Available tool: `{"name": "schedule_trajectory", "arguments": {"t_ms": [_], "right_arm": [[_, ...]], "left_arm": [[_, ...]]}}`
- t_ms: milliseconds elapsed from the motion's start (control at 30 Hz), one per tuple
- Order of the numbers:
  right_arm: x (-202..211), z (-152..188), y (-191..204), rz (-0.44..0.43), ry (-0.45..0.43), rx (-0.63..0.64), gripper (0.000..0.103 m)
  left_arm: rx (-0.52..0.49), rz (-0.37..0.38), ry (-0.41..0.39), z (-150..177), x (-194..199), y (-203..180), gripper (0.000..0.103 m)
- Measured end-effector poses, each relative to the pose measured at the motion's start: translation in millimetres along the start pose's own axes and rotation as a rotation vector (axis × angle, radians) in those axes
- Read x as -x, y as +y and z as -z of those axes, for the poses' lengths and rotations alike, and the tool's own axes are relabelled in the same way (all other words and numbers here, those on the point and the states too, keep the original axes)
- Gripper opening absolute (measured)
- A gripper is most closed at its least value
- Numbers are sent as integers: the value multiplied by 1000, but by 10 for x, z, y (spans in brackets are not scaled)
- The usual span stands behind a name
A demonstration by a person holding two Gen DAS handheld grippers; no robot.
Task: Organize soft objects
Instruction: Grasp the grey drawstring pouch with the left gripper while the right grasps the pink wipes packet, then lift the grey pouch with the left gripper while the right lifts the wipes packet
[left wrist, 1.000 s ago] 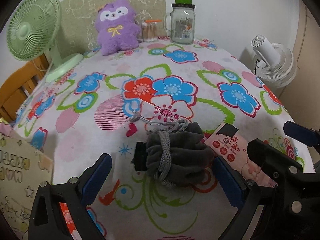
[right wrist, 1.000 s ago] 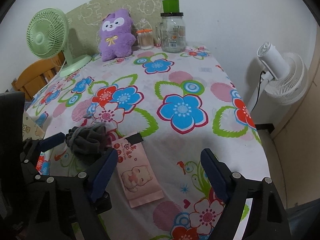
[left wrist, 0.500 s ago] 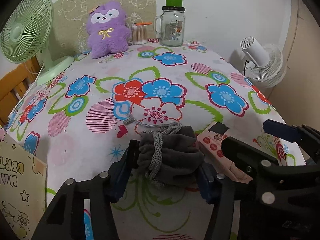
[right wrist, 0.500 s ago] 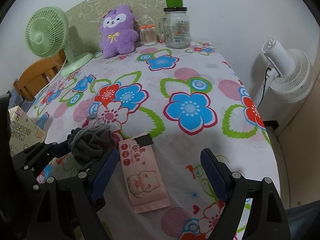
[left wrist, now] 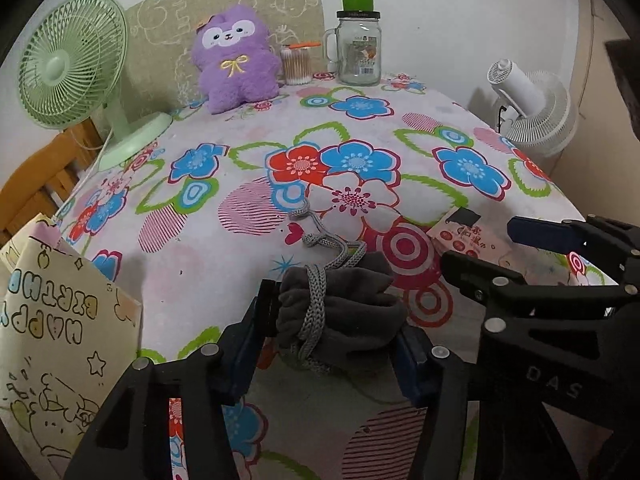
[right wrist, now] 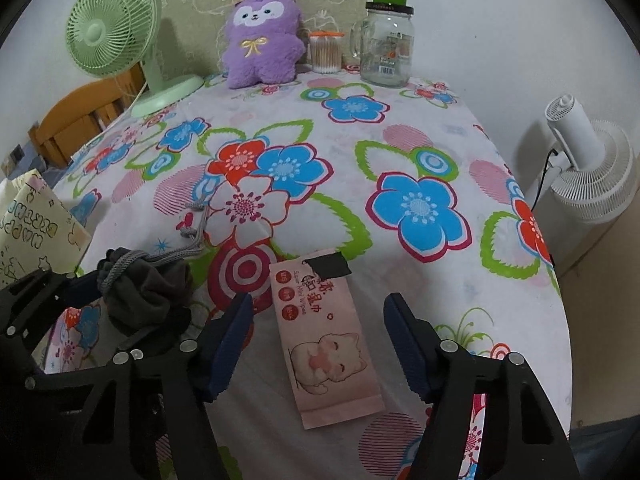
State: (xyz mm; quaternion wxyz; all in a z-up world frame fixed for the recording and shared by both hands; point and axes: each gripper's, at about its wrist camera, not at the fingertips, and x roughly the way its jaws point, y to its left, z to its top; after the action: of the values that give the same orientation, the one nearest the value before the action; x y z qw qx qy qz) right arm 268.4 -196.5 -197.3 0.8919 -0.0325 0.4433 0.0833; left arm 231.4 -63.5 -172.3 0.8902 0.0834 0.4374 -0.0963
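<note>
Two soft things sit near the table's front edge, and both pairs of tongs are on them. The grey drawstring pouch (left wrist: 340,312) is pinched between the blue pads of the left gripper (left wrist: 328,344), which is drawn in halfway and squeezing the fabric from nine and three o'clock; its knitted cord (left wrist: 320,240) trails off toward twelve across the flowered tablecloth (left wrist: 240,140). Just beside it at three o'clock lies the pink wipes pack (right wrist: 324,336), flat, its long axis running from twelve to six with the black tab at the far end. The right gripper (right wrist: 318,344) straddles that pack across its short side; its jaws have just been closing, yet cloth shows on both sides of the pack, so it holds nothing. I judge the right hand clearly nearer the pack. At eleven o'clock, well apart, sits a purple plush toy (right wrist: 262,36) by a green fan (right wrist: 114,28).
</note>
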Motion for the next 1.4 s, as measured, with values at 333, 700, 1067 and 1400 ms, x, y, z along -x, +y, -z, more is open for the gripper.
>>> {"name": "schedule_trajectory", "arguments": {"t_ms": [333, 700, 1067, 1400], "right_arm": [[-17, 30, -4, 62, 14, -3, 43], [263, 104, 20, 71, -34, -8, 42], [615, 209, 104, 76, -86, 9, 42], [961, 347, 182, 93, -139, 8, 43]], "left_arm": [[3, -11, -8, 7, 0, -9, 58], [-11, 27, -29, 30, 177, -166, 57], [-8, 30, -68, 106, 477, -243, 57], [-3, 32, -108, 210, 769, -272, 57]]}}
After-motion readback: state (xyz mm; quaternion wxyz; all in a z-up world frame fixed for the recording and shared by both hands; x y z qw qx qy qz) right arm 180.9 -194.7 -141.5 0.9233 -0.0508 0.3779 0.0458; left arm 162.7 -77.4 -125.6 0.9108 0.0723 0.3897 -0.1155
